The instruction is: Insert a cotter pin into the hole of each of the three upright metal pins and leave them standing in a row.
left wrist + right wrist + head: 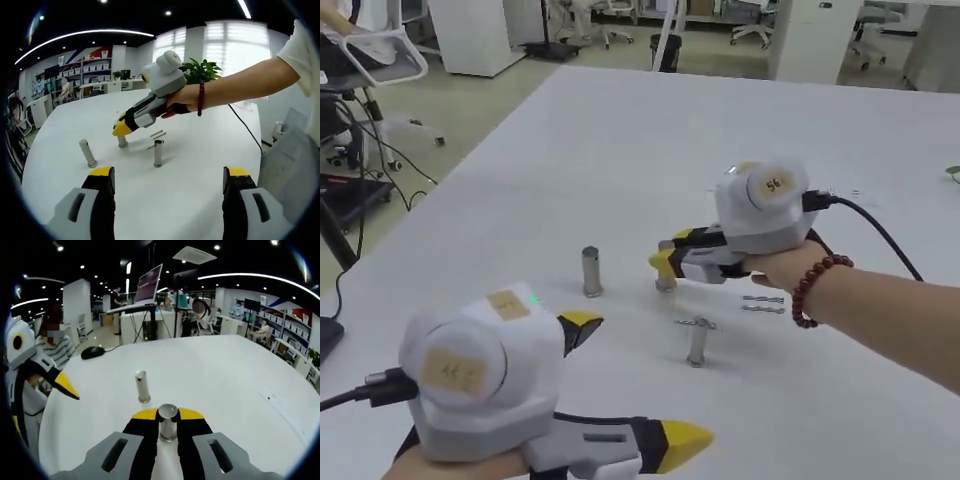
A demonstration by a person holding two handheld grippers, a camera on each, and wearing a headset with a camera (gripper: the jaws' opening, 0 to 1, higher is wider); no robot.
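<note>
**Three upright pins on the white table (620,130), head view.** At frame centre we see the right gripper (668,252), which enters from the right with its jaws closed around the middle pin (167,426). The right gripper view places this grip just below the pin's top. The left pin (591,271) stands free, left of centre. The near pin (697,345), lower right of centre, carries a cotter pin (695,323) through its upper end. Loose cotter pins (763,303) lie flat on the table, right of the middle pin. The left gripper (169,172) occupies the lower left, jaws wide apart and holding nothing.
</note>
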